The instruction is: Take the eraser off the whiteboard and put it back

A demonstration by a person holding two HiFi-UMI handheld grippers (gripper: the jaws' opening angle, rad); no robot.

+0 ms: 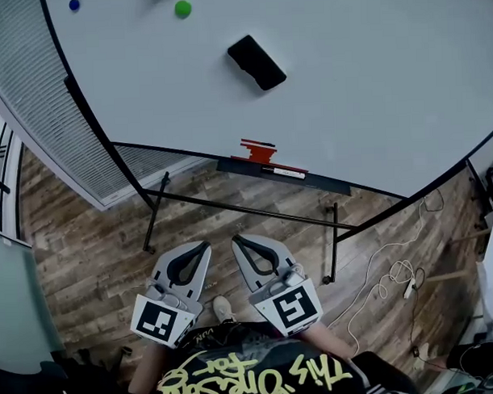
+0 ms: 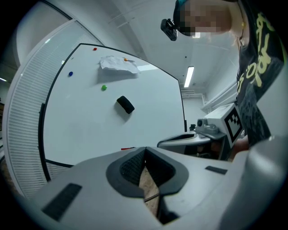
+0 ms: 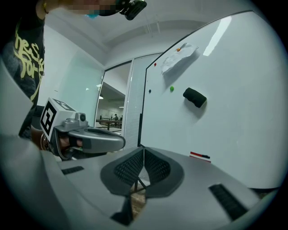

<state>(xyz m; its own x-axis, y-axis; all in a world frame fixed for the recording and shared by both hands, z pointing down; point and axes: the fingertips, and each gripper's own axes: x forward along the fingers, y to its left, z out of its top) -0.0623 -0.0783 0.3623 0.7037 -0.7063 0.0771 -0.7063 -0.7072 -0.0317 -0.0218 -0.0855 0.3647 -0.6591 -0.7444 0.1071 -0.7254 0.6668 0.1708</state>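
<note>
While on whiteboard (image 1: 372, 83), eraser (image 1: 256, 62) diagonal

A black eraser (image 1: 256, 62), a small oblong block with rounded corners, clings flat against the face of a large whiteboard (image 1: 372, 91). It sits tilted on a diagonal, roughly midway across the board and about mid-height, well above the bottom edge. The whiteboard is a wide, pale, black-edged panel standing upright, and its writing surface is plain white all around the eraser, which casts a faint shadow on it.
</note>
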